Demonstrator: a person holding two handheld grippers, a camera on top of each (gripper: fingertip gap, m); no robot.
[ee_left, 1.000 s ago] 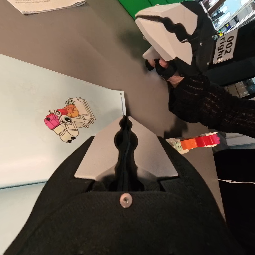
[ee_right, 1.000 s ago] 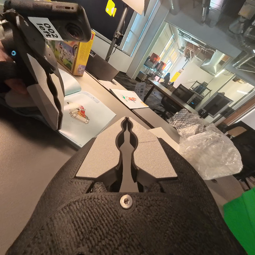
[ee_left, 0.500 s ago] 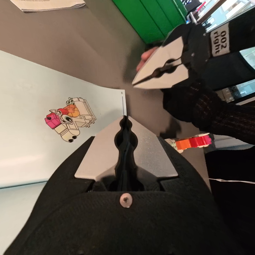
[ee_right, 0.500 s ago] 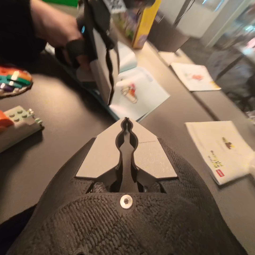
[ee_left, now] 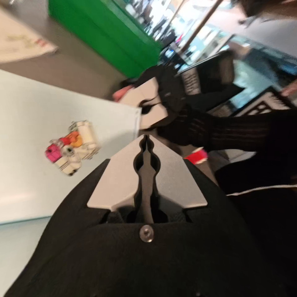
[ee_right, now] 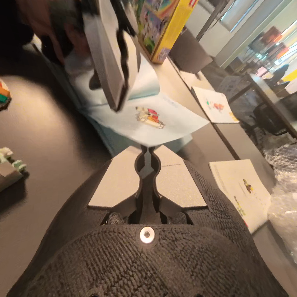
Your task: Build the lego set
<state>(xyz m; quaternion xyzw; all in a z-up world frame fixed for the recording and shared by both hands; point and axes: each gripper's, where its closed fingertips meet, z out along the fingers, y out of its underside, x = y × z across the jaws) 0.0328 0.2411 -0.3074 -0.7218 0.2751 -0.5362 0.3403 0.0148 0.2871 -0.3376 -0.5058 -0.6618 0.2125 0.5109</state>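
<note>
The open instruction booklet (ee_left: 48,112) lies on the grey table, its light blue page showing a drawing of the model (ee_left: 72,147). My right gripper (ee_right: 147,147) is shut on the near corner of that page (ee_right: 144,128), which is lifted off the page below. It also shows in the left wrist view (ee_left: 141,110) at the page's edge. My left gripper (ee_left: 146,136) is shut and empty, hovering over the booklet; it also shows in the right wrist view (ee_right: 119,109). The partly built model (ee_right: 9,167) sits at the left; its red end (ee_left: 197,156) shows beside my left fingers.
A yellow set box (ee_right: 160,29) stands behind the booklet. Two more booklets (ee_right: 215,107) (ee_right: 237,191) lie to the right, with bubble wrap (ee_right: 286,168) beyond them. Coloured parts (ee_right: 4,94) lie at the far left. A green block (ee_left: 104,32) stands at the table's far side. The left gripper's tips are roughly 6 cm from the right gripper's. The right tips stand about 30 cm off the green block (ee_left: 104,32).
My right gripper has swung down from pointing across the room to the booklet and closed on the page's corner. My left gripper stays shut over the page.
</note>
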